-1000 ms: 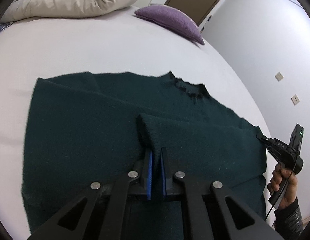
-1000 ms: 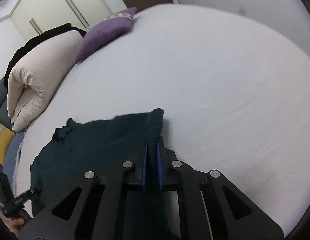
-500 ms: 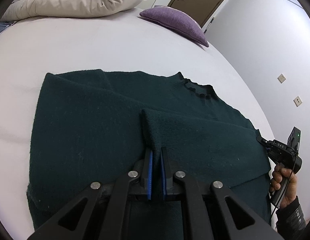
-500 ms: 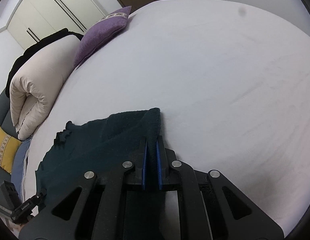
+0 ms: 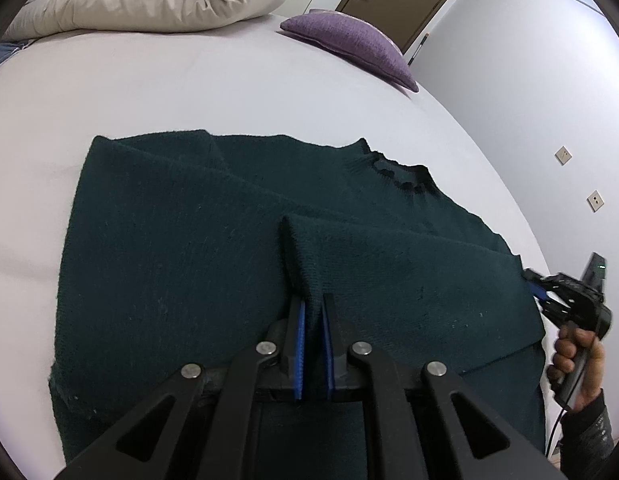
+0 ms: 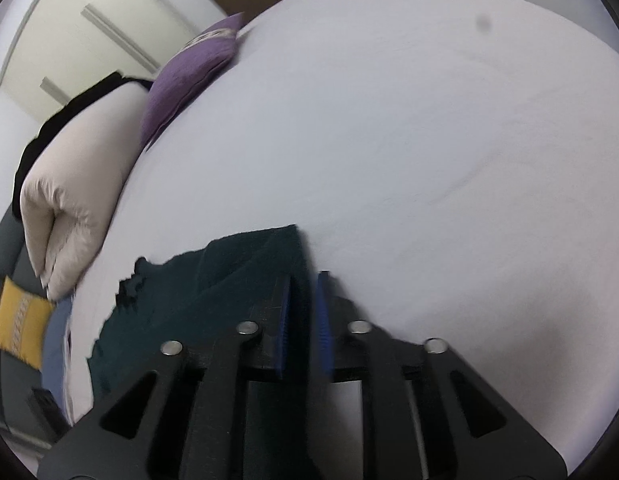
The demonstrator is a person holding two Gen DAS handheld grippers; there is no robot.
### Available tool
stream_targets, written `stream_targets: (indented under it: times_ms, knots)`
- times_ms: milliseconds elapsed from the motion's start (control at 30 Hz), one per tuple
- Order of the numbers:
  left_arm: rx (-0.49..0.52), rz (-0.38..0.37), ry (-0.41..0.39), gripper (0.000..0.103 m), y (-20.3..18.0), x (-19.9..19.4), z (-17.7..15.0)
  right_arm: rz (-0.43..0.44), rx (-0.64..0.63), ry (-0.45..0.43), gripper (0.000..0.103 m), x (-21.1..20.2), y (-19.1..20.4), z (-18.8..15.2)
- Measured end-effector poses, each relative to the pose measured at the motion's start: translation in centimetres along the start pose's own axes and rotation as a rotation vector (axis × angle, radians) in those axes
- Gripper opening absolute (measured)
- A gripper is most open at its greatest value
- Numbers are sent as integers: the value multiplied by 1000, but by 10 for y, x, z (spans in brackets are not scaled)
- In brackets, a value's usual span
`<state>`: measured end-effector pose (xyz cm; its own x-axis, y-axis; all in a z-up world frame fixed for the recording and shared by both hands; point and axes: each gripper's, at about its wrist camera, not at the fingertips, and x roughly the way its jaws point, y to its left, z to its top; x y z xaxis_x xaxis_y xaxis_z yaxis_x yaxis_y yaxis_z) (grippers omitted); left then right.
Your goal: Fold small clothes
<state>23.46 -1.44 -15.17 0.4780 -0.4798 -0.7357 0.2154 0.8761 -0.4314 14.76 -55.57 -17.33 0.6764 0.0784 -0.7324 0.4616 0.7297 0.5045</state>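
While the dark green sweater [image 5: 197, 264] lies flat on the white bed [image 5: 189, 92], the left gripper [image 5: 312, 320] pinches its folded sleeve; the right gripper [image 6: 305, 312] is opening, its fingers [image 6: 324, 320] releasing the sweater's edge.

The left tool [image 5: 313, 312] is built of matte black plastic: two wide arms with triangular cut-outs run forward into narrow fingers, each lined on its inner face with a ribbed blue pad. Four round silver screw heads sit in a row across the linkage. The right tool [image 6: 305, 300] has the same make, black arms, triangular openings, four silver screws and blue pads, here blurred. Seen from the left wrist camera, the right tool carries a black handle with a small green light and a thin black cable hanging below it. The right hand [image 5: 575, 360] on the handle comes out of a dark, speckled sleeve [image 5: 587, 432].
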Motion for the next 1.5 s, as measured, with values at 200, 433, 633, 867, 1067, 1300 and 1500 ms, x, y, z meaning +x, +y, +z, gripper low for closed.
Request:
stream_targets:
  times_ms: [200,433,633,867,1067,1300,1500]
  knots:
    - [-12,-7,-1,11,2,1,0,0,-145,-53,65,-54,19,-29]
    - [-11,-4,1,12,2,1,-2,-192,-413,65,28,-38,36,-74]
    - [-32,-22,1,16,1,-2,-2,-208,-397,22,17,-41,24,-77]
    - [-5,-15,-23,20,-3,1,-8,-230,-356,-7,12,-37,9,-76]
    - [-22,-5,-37,33,-2,-17,-9,-229,-271,-54,15,-65,5,-67]
    - [14,34,-50,41,-6,-14,-18,-91,-394,-64,15,-59,50,-72]
    - [2,69,-52,40,4,-33,-19,-150,-285,-15,20,-28,17,-72]
